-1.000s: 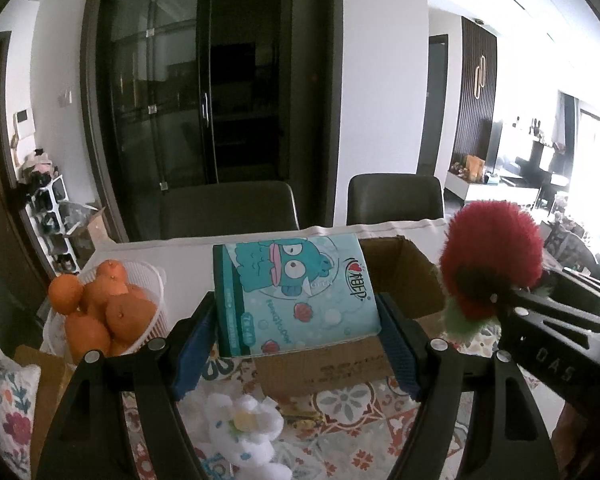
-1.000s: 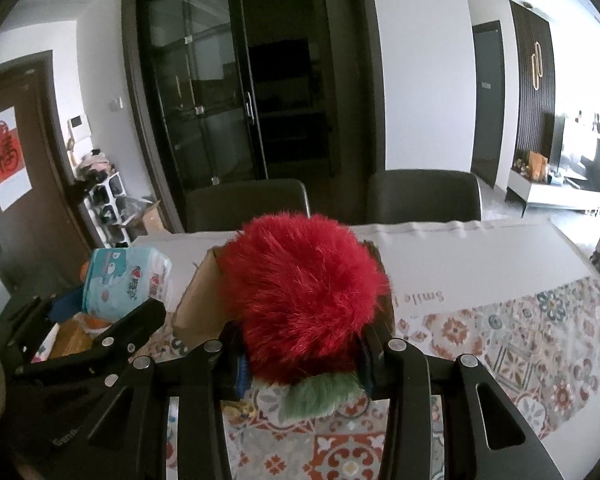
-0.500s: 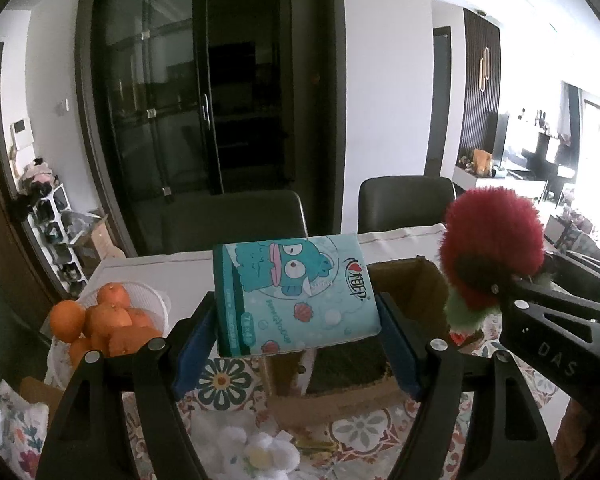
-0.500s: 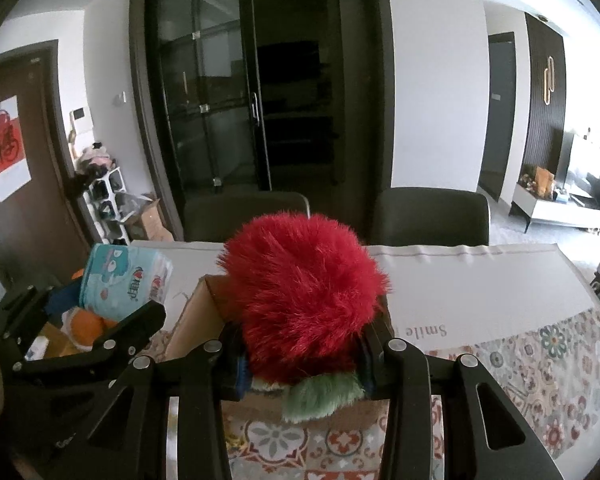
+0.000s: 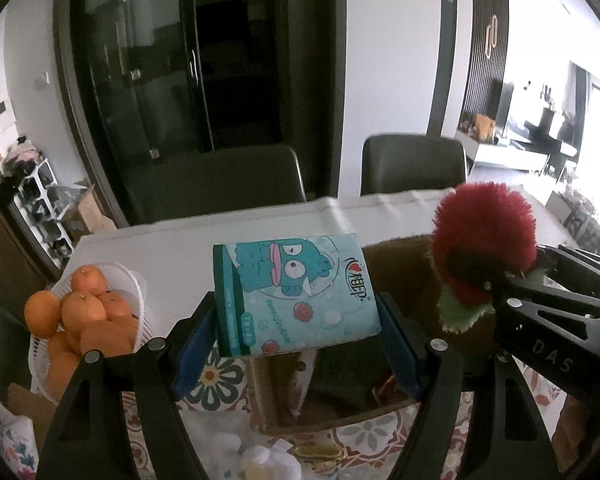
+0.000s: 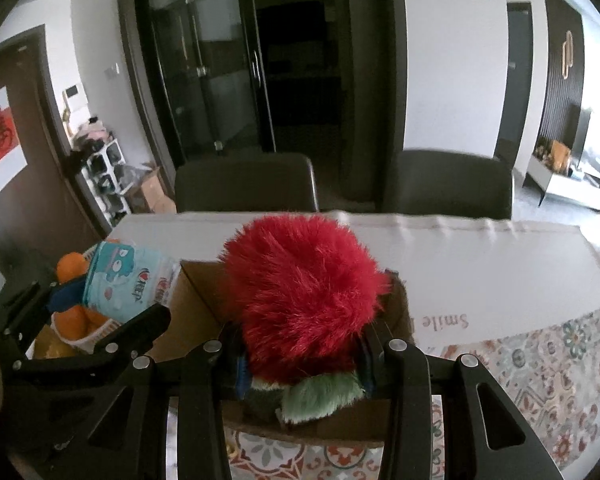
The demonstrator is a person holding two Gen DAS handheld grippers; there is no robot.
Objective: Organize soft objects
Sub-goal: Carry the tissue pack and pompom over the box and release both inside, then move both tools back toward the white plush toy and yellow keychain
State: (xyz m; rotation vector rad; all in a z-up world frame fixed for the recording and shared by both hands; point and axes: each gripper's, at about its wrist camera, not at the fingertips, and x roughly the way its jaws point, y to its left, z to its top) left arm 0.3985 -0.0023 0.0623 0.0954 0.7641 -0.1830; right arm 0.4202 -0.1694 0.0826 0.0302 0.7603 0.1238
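Note:
My left gripper (image 5: 296,340) is shut on a teal cartoon-print tissue pack (image 5: 292,292) and holds it above the near left part of an open cardboard box (image 5: 396,264). My right gripper (image 6: 302,364) is shut on a fluffy red plush with a green base (image 6: 300,300), held above the same box (image 6: 196,304). The plush also shows in the left wrist view (image 5: 484,248), to the right of the pack. The pack shows in the right wrist view (image 6: 128,280), at the left. Something soft lies inside the box (image 5: 304,372), partly hidden.
A white basket of oranges (image 5: 80,316) stands left of the box. A white plush flower (image 5: 260,456) lies on the patterned tablecloth (image 6: 540,364) in front. A floral cushion (image 5: 4,440) is at the lower left. Two dark chairs (image 6: 244,184) stand behind the table.
Both grippers have risen and moved forward over the box with their loads. The box's inside has come into view below them. Both grips are unchanged.

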